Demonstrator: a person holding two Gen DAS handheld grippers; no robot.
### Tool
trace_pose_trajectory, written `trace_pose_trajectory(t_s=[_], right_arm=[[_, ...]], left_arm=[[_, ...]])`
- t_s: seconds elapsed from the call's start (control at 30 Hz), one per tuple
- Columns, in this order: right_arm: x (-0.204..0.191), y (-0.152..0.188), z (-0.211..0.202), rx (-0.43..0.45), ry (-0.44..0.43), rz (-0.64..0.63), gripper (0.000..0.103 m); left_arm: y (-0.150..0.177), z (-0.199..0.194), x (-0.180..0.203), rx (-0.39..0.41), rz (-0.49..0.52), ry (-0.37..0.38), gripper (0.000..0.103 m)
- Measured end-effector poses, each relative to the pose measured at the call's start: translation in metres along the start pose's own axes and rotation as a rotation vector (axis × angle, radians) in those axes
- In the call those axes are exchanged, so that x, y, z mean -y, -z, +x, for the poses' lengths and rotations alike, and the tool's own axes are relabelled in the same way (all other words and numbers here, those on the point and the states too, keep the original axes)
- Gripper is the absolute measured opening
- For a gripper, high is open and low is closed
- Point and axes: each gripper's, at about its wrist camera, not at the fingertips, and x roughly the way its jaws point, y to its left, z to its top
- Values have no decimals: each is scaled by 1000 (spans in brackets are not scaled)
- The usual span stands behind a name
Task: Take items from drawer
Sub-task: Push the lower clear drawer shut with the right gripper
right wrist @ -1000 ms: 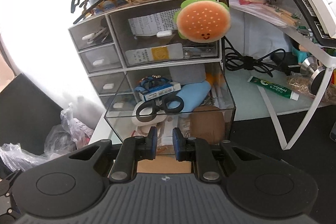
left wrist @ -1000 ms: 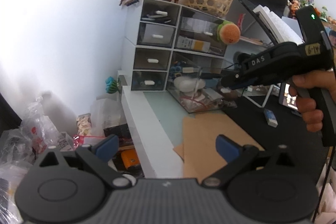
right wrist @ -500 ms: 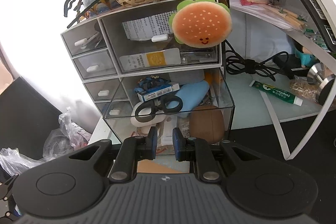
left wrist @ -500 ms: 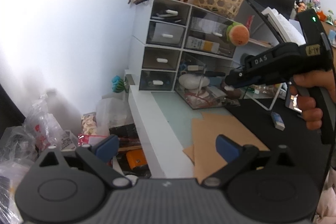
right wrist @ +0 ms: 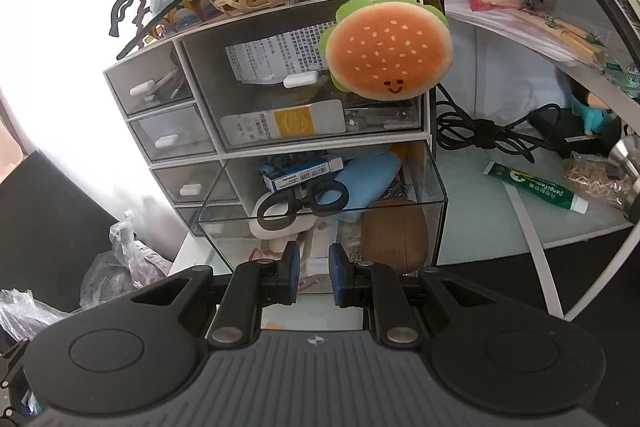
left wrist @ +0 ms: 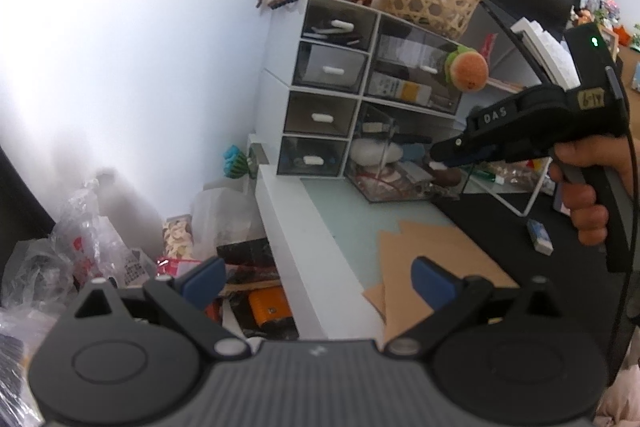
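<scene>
Drawer [right wrist: 320, 211] looms nearer than before; right tongs [right wrist: 314, 269] narrowly parted, left tongs [left wrist: 316, 277] spread wide.

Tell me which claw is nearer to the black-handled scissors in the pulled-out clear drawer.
Right. The right claw sits at the clear drawer's front wall, just before the scissors; the left claw hangs back over the desk edge, well away.

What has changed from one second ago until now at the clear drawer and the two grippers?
The right gripper drew back, pulling the clear drawer further out of the organizer; more of the scissors and brown case shows. The left gripper backed away slightly. Unchanged: right jaws narrow at the drawer's front, left jaws wide and empty, burger plush in place.
</scene>
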Motion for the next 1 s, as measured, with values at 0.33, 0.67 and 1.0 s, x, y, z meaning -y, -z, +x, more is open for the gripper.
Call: trace_pose_trajectory(t_s=[0.33, 0.67, 1.0], right_arm=[[0, -6, 8, 5, -1, 1, 18], [1, -14, 19, 4, 6, 0, 18], [-1, -19, 27, 10, 15, 1, 18]], left_arm=[[-1, 3, -4, 7, -5, -6, 101], [-1, 4, -8, 5, -13, -10, 101], [-1, 6, -12, 2, -26, -2, 101]])
